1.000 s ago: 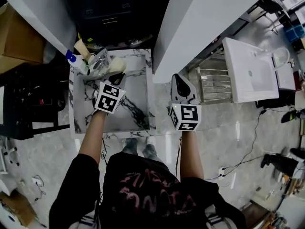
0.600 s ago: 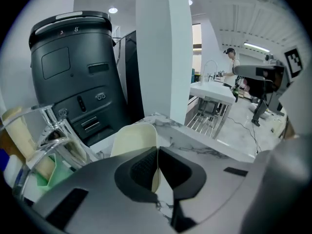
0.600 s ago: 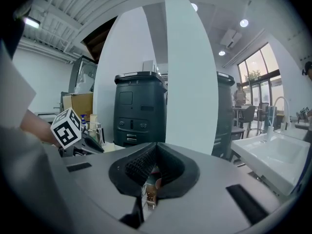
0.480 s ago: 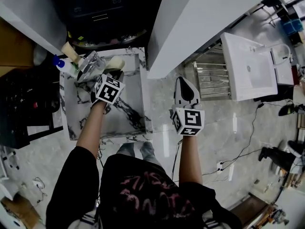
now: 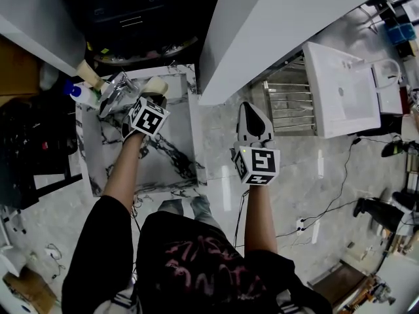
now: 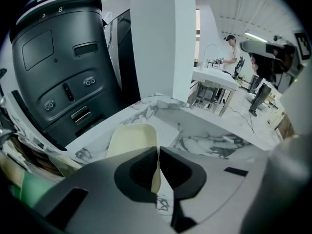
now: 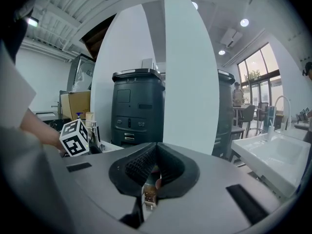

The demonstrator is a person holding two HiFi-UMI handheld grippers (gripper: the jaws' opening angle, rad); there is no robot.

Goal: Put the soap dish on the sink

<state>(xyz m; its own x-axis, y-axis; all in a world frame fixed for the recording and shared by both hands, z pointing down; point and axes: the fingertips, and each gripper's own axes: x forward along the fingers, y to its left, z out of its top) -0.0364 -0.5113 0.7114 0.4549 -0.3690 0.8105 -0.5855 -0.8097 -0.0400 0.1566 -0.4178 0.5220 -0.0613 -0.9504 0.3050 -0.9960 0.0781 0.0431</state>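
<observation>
The cream soap dish (image 5: 156, 86) lies at the back rim of the marble sink (image 5: 178, 170), beside the chrome tap (image 5: 115, 87). My left gripper (image 5: 156, 99) is shut on the dish's near rim. In the left gripper view the thin edge of the dish (image 6: 130, 139) is pinched between the two dark pads, and my left gripper (image 6: 158, 152) points steeply down at the marble top. My right gripper (image 5: 246, 106) hangs over the floor to the right of the sink. In its own view the right gripper (image 7: 155, 149) is shut with nothing held.
A blue-capped bottle (image 5: 77, 91) and a cream bottle (image 5: 86, 72) stand left of the tap. A dark machine (image 5: 131, 18) rises behind the sink and a white pillar (image 5: 262, 31) to its right. Farther right are a metal rack (image 5: 288, 103) and a white basin (image 5: 340, 90).
My left gripper has come down and back with the soap dish, from above the basin to the rear rim by the tap. The right gripper has drifted only slightly.
</observation>
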